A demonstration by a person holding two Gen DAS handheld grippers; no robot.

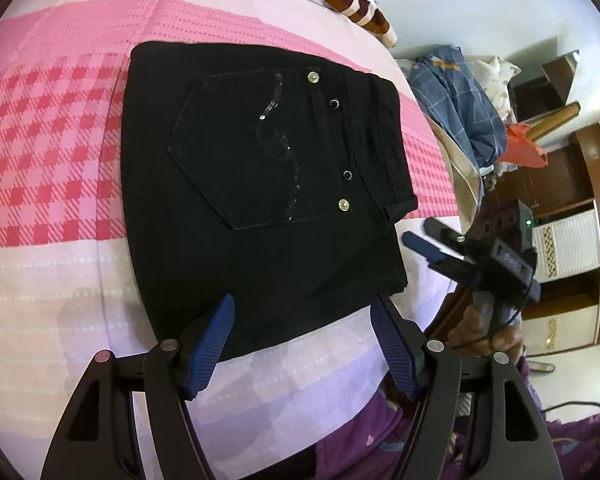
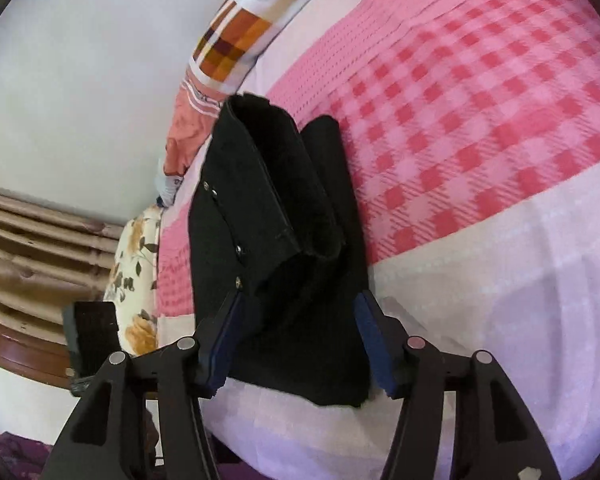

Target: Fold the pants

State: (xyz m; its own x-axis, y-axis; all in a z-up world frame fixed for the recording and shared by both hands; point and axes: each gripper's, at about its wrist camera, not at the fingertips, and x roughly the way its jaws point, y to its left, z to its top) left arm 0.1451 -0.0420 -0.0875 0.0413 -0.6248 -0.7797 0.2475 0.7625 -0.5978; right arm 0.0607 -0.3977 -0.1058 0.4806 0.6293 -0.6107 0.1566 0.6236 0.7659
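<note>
The black pants (image 1: 260, 184) lie folded into a compact rectangle on the pink checked bedspread (image 1: 52, 128), back pocket with sequins and rivets facing up. My left gripper (image 1: 302, 312) is open and empty, its blue fingertips just above the near edge of the pants. The right gripper (image 1: 428, 236) shows in the left wrist view beside the waistband corner, open. In the right wrist view the pants (image 2: 284, 248) show as a stacked fold seen from the side, and my right gripper (image 2: 296, 312) is open, its fingers either side of the near end, holding nothing.
A patchwork pillow (image 2: 236, 36) lies at the head of the bed. A floral pillow (image 2: 136, 272) and a wooden bed frame (image 2: 24, 336) are at the bed's side. A pile of blue clothes (image 1: 460, 108) and wooden cupboards (image 1: 572, 240) stand beyond the bed edge.
</note>
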